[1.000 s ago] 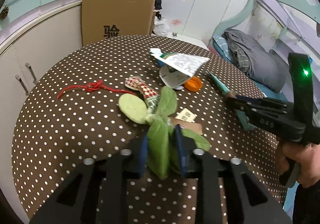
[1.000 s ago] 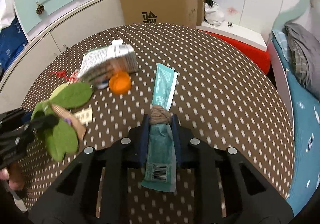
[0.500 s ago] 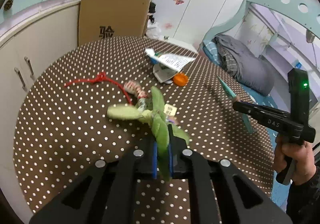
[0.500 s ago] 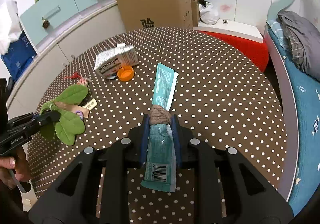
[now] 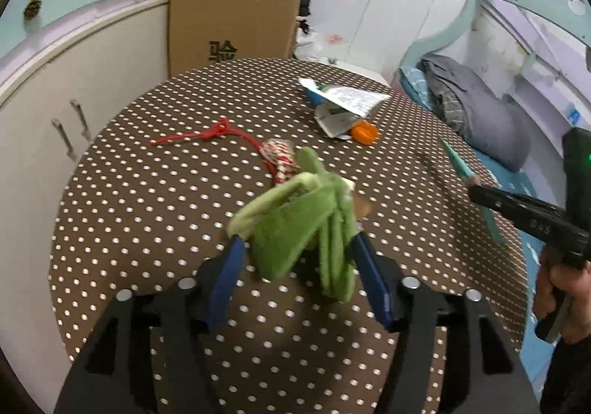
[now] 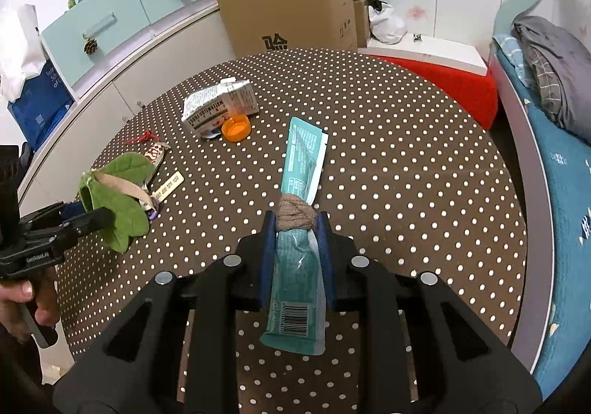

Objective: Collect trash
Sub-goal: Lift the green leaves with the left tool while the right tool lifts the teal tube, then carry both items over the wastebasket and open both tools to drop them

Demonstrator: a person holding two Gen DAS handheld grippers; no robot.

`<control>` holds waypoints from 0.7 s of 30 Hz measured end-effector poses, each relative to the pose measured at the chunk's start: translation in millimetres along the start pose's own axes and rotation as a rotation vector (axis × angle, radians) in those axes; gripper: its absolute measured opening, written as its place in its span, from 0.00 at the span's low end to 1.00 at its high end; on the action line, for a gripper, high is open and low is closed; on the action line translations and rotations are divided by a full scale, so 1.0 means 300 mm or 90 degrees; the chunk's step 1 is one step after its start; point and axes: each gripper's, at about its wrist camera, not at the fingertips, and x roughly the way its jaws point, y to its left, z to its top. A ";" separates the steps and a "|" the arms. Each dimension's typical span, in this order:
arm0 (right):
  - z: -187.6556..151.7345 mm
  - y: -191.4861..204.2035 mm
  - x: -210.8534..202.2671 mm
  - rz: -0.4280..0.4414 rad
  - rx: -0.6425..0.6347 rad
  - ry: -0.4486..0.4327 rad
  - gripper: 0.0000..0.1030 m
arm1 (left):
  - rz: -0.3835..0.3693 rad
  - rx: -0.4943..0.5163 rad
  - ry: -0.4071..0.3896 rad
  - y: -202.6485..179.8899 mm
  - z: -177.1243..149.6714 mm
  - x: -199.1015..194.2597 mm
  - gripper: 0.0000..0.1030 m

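Observation:
My left gripper point(image 5: 298, 238) hangs over the near part of the dotted brown table point(image 5: 147, 229), and its jaws are opening. A bunch of green felt leaves point(image 5: 291, 225) hangs blurred between the blue pads point(image 5: 225, 273), which stand wide and do not press it. In the right wrist view the leaves point(image 6: 118, 192) sit at the left gripper's point(image 6: 88, 214) tips. My right gripper point(image 6: 296, 220) is shut on a teal wrapper point(image 6: 303, 155) with a brown knotted band point(image 6: 297, 216) around it, held above the table.
A crushed carton point(image 6: 221, 105), an orange cap point(image 6: 236, 127), a red string point(image 5: 199, 133), a red-and-white wrapper point(image 5: 280, 159) and a small tag point(image 6: 170, 187) lie on the table. A cardboard box point(image 5: 232, 30) stands behind it. A bed point(image 6: 554, 155) lies to the right.
The left jaws were shut on the leaves and now stand wide apart, with the leaves loose and blurred between them. The right gripper keeps its grip on the wrapper.

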 end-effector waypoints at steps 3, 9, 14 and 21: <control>0.002 -0.001 -0.007 -0.001 0.001 -0.003 0.22 | -0.003 -0.008 -0.010 0.000 0.017 -0.007 0.62; 0.017 -0.020 -0.038 -0.003 0.004 -0.017 0.22 | -0.013 0.019 -0.043 -0.050 0.065 -0.029 0.20; 0.038 -0.043 -0.079 -0.004 0.008 -0.037 0.22 | -0.029 0.058 -0.059 -0.105 0.103 -0.052 0.10; 0.094 -0.124 -0.220 0.006 0.033 -0.100 0.22 | -0.075 0.084 -0.123 -0.177 0.216 -0.178 0.10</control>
